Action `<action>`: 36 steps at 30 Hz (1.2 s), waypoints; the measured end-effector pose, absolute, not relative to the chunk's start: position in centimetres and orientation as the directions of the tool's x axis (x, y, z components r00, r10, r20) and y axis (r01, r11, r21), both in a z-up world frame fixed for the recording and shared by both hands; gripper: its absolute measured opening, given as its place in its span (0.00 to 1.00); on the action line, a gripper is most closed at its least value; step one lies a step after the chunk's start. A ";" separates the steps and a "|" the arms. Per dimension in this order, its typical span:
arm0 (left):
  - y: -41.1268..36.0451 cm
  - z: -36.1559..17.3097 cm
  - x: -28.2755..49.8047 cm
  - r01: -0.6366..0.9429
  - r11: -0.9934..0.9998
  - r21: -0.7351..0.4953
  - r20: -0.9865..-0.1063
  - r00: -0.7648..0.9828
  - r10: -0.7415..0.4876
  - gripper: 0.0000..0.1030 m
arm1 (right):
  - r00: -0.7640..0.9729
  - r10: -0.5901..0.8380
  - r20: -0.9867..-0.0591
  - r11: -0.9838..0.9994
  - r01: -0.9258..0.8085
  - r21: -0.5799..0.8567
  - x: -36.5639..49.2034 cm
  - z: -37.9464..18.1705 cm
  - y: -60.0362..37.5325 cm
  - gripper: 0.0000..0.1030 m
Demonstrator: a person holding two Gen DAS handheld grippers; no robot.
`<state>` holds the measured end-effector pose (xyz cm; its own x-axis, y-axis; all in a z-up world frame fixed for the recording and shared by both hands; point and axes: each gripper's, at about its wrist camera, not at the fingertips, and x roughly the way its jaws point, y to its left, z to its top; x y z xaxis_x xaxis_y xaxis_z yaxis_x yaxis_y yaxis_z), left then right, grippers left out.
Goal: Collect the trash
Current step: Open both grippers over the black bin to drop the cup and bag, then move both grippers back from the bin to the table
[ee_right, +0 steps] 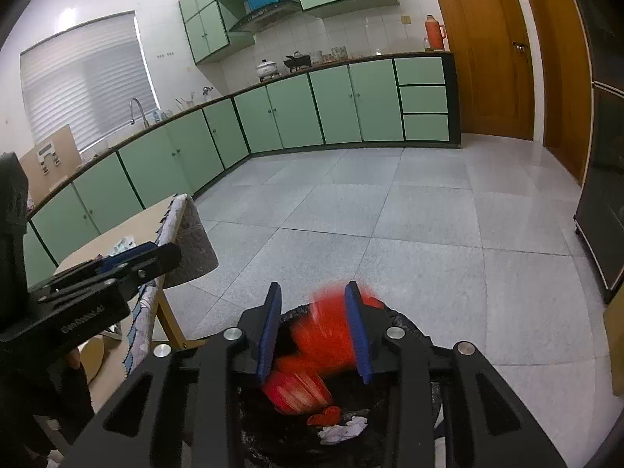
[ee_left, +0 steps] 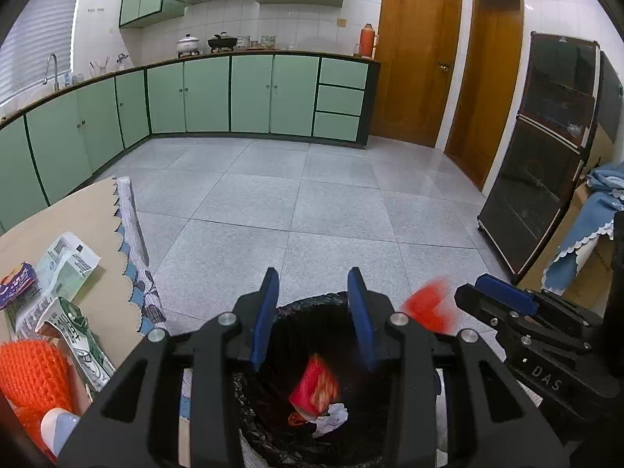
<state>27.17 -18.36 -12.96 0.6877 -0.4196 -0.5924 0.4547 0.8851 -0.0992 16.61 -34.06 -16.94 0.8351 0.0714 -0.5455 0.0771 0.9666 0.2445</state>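
**Inspector:** Trash first: a red wrapper [ee_left: 314,386] is blurred inside the black-lined bin [ee_left: 312,304], above a white paper wad [ee_left: 331,417] on the bin's bottom. A second red piece [ee_right: 331,327] is smeared between the right gripper's [ee_right: 314,331] blue pads, over the bin's far rim.

**Assessor:** Gripper states?

**Inspector:** Left gripper [ee_left: 312,319] stands part-open over the bin mouth with nothing pressed between its pads. Right gripper is likewise part-open; the blur suggests the piece is loose, not clamped.

**Assessor:** Guidance for the drop?

**Inspector:** In my judgement, hold both grippers over the bin's centre until the pieces settle; the second piece sits close to the far rim and could spill onto the floor [ee_right: 429,234].

**Assessor:** Remaining work?

**Inspector:** Left of the bin, the desk [ee_left: 97,202] carries green-printed packets [ee_left: 68,261], a purple wrapper [ee_left: 17,284] and an orange knitted item [ee_left: 31,374].
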 end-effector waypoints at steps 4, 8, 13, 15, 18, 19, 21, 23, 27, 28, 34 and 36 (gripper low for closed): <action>-17.9 -12.5 26.9 0.445 0.890 -0.096 -0.584 0.699 -0.412 0.38 | 0.836 0.062 -0.545 0.965 0.090 0.248 16.5 -16.6 -34.1 0.42; -15.9 -11.4 26.1 0.420 0.902 -0.101 -0.565 0.722 -0.399 0.50 | 0.849 0.032 -0.527 0.967 0.108 0.232 15.8 -15.5 -33.5 0.70; -11.7 -9.5 24.4 0.359 0.929 -0.095 -0.536 0.768 -0.351 0.67 | 0.870 0.036 -0.492 0.962 0.103 0.251 14.7 -13.4 -32.2 0.89; -9.7 -8.8 23.7 0.329 0.940 -0.094 -0.527 0.784 -0.327 0.69 | 0.878 0.057 -0.475 0.964 0.074 0.254 14.4 -12.4 -31.0 0.90; -5.9 -7.9 22.1 0.271 0.961 -0.063 -0.517 0.814 -0.264 0.72 | 0.889 0.096 -0.448 0.968 0.022 0.251 13.9 -11.3 -28.8 0.90; -4.7 -7.6 21.6 0.246 0.968 -0.052 -0.514 0.824 -0.237 0.72 | 0.892 0.110 -0.439 0.968 0.004 0.251 13.7 -11.0 -28.1 0.90; -2.1 -7.2 20.5 0.196 0.980 -0.039 -0.506 0.841 -0.189 0.74 | 0.897 0.148 -0.417 0.968 -0.044 0.249 13.4 -10.6 -26.0 0.90; 0.1 -7.1 19.7 0.160 0.987 -0.034 -0.505 0.849 -0.155 0.75 | 0.895 0.177 -0.410 0.967 -0.080 0.243 13.5 -10.4 -24.2 0.90; 4.5 -7.3 18.1 0.067 0.997 -0.026 -0.512 0.856 -0.071 0.76 | 0.883 0.234 -0.407 0.962 -0.148 0.230 13.7 -10.5 -20.7 0.90; 5.3 -7.3 17.9 0.052 0.998 -0.024 -0.513 0.857 -0.056 0.76 | 0.879 0.250 -0.407 0.959 -0.168 0.227 13.7 -10.6 -19.7 0.90; 9.5 -8.4 16.1 -0.040 0.999 0.000 -0.531 0.846 0.034 0.76 | 0.857 0.292 -0.425 0.954 -0.229 0.194 13.6 -12.0 -15.6 0.90; 10.8 -9.0 15.7 -0.054 0.999 -0.008 -0.546 0.837 0.041 0.76 | 0.845 0.310 -0.436 0.949 -0.248 0.195 13.5 -12.5 -14.5 0.89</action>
